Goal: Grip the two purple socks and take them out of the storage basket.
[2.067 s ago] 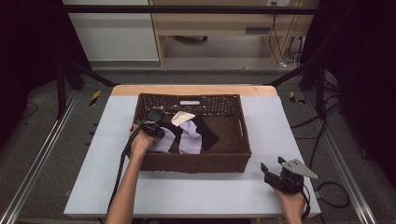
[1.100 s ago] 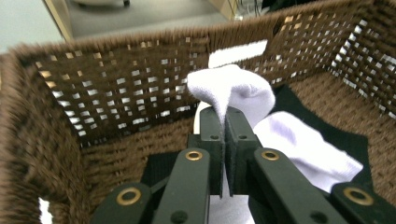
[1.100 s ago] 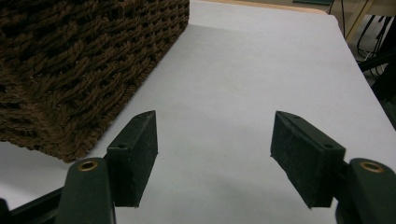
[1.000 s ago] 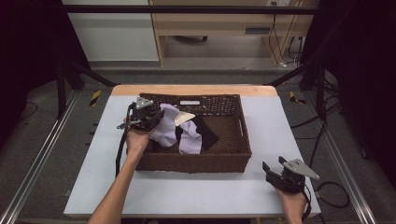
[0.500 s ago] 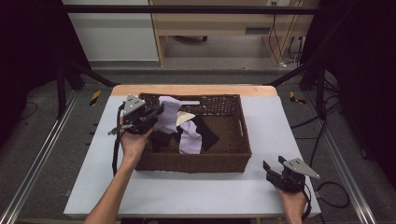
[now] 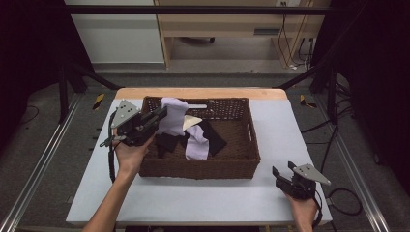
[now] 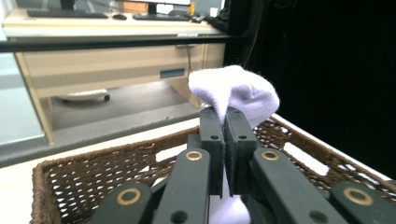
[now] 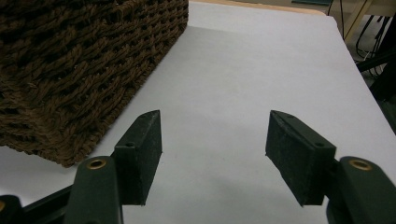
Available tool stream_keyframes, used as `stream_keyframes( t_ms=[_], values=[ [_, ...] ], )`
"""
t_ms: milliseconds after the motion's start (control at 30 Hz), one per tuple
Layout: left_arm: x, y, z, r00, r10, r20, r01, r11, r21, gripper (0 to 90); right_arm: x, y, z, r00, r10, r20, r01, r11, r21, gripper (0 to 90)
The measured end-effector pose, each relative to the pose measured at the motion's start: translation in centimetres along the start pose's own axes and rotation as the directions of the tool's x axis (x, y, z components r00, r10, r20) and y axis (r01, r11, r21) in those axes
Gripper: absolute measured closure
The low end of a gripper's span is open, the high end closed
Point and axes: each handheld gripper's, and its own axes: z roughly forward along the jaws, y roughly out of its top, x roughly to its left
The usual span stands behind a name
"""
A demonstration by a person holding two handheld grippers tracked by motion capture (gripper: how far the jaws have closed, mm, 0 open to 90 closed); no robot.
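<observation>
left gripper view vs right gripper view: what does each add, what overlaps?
Left gripper view: the left tool shut on a pale lavender sock, lifted above the basket; a desk sits beyond. Right gripper view: the right tool, jaws open with nothing between them, over bare white table. Shared: the brown wicker basket, its inside in the first, its outer wall in the second.

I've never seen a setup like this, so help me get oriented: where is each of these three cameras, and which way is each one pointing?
High view: above the person's side, looking forward and down at the brown woven wicker basket; both forearms show.
Left gripper view: rides the left tongs, facing across the basket, jaws shut on a pale lavender sock.
Right gripper view: rides the right tongs, jaws open over the white table.
Shared: the basket appears in all three.
</observation>
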Motion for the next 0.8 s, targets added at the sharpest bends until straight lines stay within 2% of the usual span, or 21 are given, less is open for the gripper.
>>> stream_keyframes(
  t_ms=[167,267,367,533,800],
  values=[
    [-1.1,0.2,-1.8,0.9996,0.01,0.027,-0.01,0.9996,-0.026,86.4,0.0,0.0,-0.2,1.0,0.002,0.0,-0.002,1.0,-0.004,37.6],
    [-1.4,0.2,-2.4,0.9992,0.006,0.04,-0.005,0.9993,-0.036,86.3,-0.1,0.0,-0.2,1.0,0.003,0.002,-0.003,1.0,-0.005,38.2],
    [-1.8,0.3,-3.9,0.998,0.005,0.062,-0.002,0.9986,-0.053,86.3,0.0,0.0,-0.3,1.0,0.002,0.001,-0.002,1.0,-0.004,38.3],
    [-2.4,0.5,-5.7,0.9962,0.022,0.084,-0.016,0.9975,-0.068,86.3,0.0,0.0,-0.3,1.0,0.001,0.001,-0.001,1.0,-0.003,38.3],
    [-3.6,-0.6,-7.9,0.9921,0.03,0.122,-0.021,0.9969,-0.076,86.3,0.1,0.0,-0.4,1.0,0.002,0.003,-0.002,1.0,-0.003,38.3]
  ],
)
